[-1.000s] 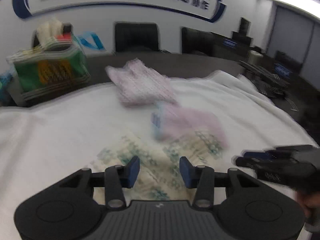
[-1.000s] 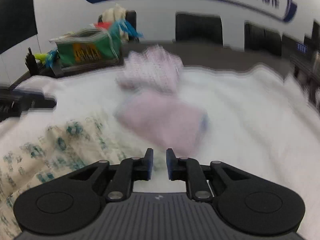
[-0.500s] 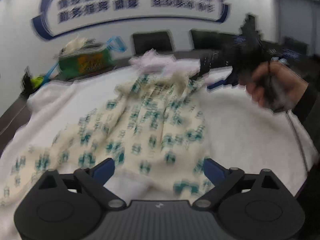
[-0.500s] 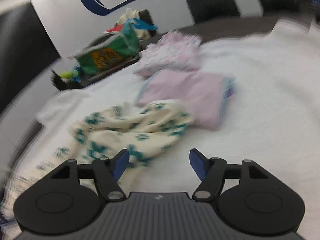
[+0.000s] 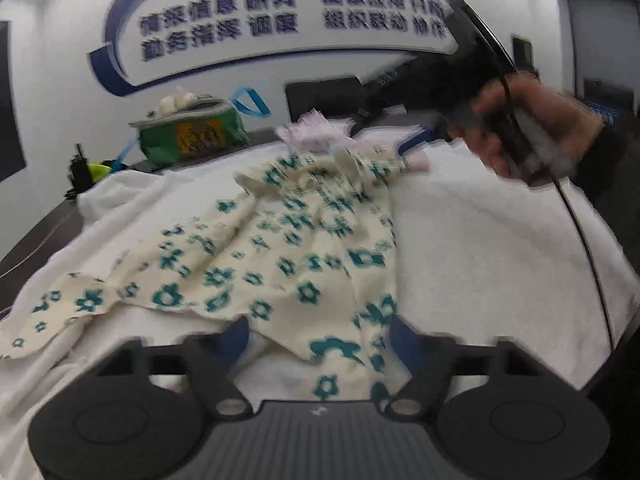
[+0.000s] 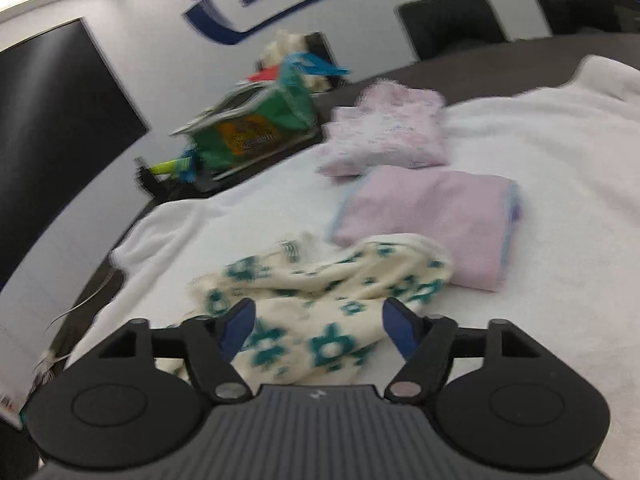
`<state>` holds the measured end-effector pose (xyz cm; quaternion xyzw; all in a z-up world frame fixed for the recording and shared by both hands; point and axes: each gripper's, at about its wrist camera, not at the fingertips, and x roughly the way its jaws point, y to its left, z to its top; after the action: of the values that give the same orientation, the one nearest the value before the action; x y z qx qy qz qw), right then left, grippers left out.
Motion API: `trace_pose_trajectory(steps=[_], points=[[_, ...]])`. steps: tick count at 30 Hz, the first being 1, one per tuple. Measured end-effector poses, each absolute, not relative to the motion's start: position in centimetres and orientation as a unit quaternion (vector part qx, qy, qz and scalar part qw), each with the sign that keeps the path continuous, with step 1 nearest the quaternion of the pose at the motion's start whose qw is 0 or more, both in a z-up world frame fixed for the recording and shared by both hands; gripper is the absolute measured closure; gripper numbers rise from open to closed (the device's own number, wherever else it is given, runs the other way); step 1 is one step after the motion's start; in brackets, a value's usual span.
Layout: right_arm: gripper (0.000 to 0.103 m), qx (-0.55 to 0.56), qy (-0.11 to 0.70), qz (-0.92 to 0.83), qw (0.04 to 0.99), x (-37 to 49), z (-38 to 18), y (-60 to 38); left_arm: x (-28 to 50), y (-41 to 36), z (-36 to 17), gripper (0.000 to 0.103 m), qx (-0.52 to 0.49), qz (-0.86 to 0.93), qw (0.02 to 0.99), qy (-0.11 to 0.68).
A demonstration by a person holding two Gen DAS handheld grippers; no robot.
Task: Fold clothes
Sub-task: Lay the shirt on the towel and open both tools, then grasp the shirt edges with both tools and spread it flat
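While the cream garment (image 5: 288,252) is lying rumpled across the fuzzy white blanket (image 5: 480,240), we are noting its soft, creased cloth and blurred teal flower print, one sleeve trailing off to the near left. Our left gripper (image 5: 320,334) is sitting low over the near hem with cloth between its blue pads; its jaws have just been closing, yet they are still standing apart and pinching nothing. Our right gripper (image 6: 318,322) is hovering over the bunched far end, its jaws having just been opening and now standing wide, the cloth lying loose below them. We are seeing a folded pink piece (image 6: 432,216) touching that bunched end, a pale patterned one (image 6: 388,132) behind it, and a green bag (image 6: 256,128) on the dark table (image 6: 480,68).
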<state>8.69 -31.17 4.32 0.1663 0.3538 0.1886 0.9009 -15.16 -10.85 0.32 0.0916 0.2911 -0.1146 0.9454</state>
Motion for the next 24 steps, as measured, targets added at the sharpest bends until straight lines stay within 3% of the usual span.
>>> trace_pose_trajectory(steps=[1,2,3,4,5,13,19,21,24], points=[[0.029,0.15,0.359,0.192,0.901,8.6,4.3,-30.3,-15.0,-11.1,0.1,0.092,0.098,-0.12,0.942,0.298],[0.04,0.122,0.363,0.189,0.904,8.6,4.1,-29.2,-14.9,-11.1,-0.1,0.092,0.095,-0.125,0.942,0.298],[0.072,0.088,0.367,0.18,0.908,8.8,3.7,-28.1,-14.8,-11.0,-0.2,0.092,0.091,-0.13,0.942,0.297],[0.092,0.065,0.374,0.171,0.909,8.9,3.2,-27.4,-14.9,-10.8,-0.2,0.094,0.096,-0.134,0.942,0.291],[0.101,0.055,0.381,0.163,0.908,9.1,2.8,-27.2,-15.1,-10.7,-0.2,0.096,0.101,-0.139,0.943,0.286],[0.102,0.143,0.294,0.095,0.94,-0.7,4.2,-35.5,-16.9,-7.9,1.3,0.098,0.047,-0.22,0.932,0.284],[0.102,0.179,0.302,0.016,0.936,-9.5,1.1,-39.3,-18.7,-8.3,0.6,0.098,0.053,-0.29,0.906,0.305],[0.102,0.187,0.308,0.006,0.933,-11.4,0.2,-39.9,-18.6,-7.0,0.5,0.093,0.019,-0.309,0.896,0.319],[0.096,0.153,0.33,0.022,0.931,-12.2,0.4,-39.3,-18.4,-3.6,1.8,0.076,-0.033,-0.351,0.877,0.326]])
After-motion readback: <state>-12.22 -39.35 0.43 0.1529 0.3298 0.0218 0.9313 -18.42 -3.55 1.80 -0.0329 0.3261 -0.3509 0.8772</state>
